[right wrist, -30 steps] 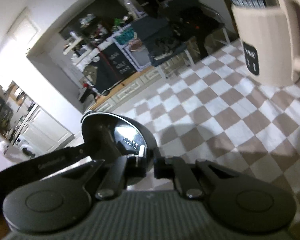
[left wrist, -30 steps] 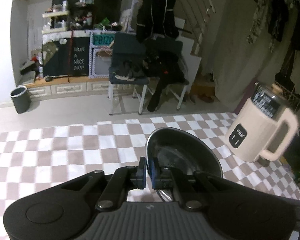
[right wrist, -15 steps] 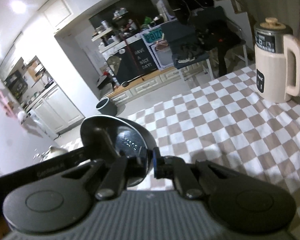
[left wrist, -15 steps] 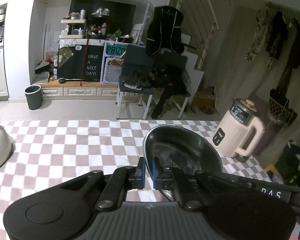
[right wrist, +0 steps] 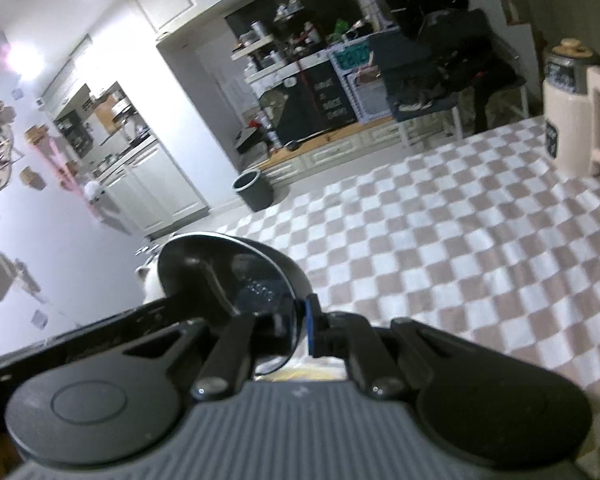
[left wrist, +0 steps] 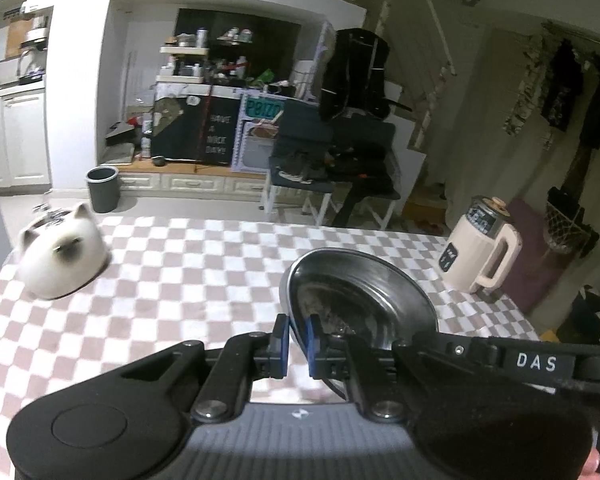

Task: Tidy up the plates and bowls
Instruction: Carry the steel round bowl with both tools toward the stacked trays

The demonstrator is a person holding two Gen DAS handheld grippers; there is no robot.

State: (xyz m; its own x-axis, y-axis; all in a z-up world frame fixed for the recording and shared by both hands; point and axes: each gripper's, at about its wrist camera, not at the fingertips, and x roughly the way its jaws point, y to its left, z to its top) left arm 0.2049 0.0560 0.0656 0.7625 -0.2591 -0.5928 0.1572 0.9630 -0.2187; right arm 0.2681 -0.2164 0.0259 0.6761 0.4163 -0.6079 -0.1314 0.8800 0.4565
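The steel bowl (left wrist: 360, 300) sits low centre of frame, held above the checkered counter (left wrist: 180, 280). Both our left claw (left wrist: 296, 340) and right claw (right wrist: 298, 330) are clenched on its rim. We should keep it level and move both together.

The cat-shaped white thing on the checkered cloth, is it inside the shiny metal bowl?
No, the cat-shaped white thing sits on the checkered cloth far to the left, apart from the metal bowl held by the left tool.
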